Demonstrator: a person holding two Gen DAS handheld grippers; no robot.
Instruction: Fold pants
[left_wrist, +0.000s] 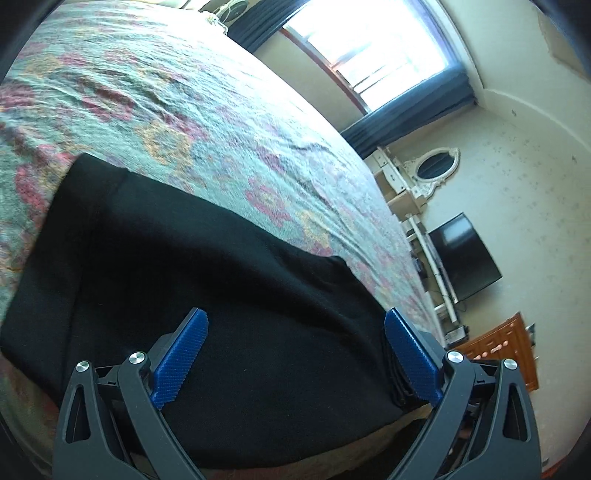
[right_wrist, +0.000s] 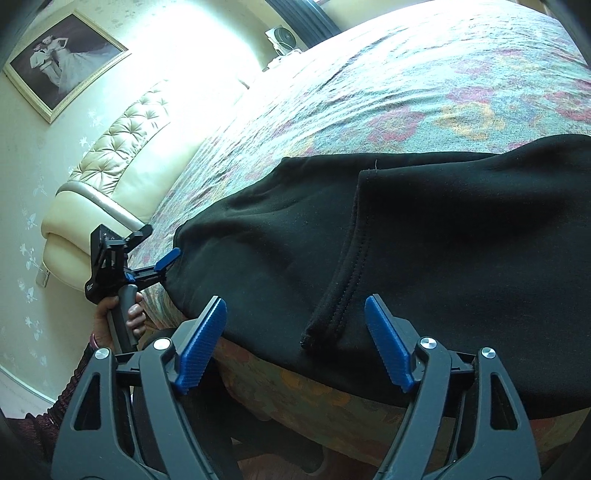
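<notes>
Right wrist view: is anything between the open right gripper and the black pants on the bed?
Nothing visible. The right gripper stands open right over the pants, whose hemmed edge lies between its blue pads, with only the floral bedspread around.

The black pants (right_wrist: 443, 240) run past the right wrist view's right edge.

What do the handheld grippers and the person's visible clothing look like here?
Each gripper, left gripper and right gripper, has black cut-out linkage arms with silver pivot bolts and blue ridged pads. The right wrist view shows a grey handle and a dark reddish knit sleeve.
</notes>
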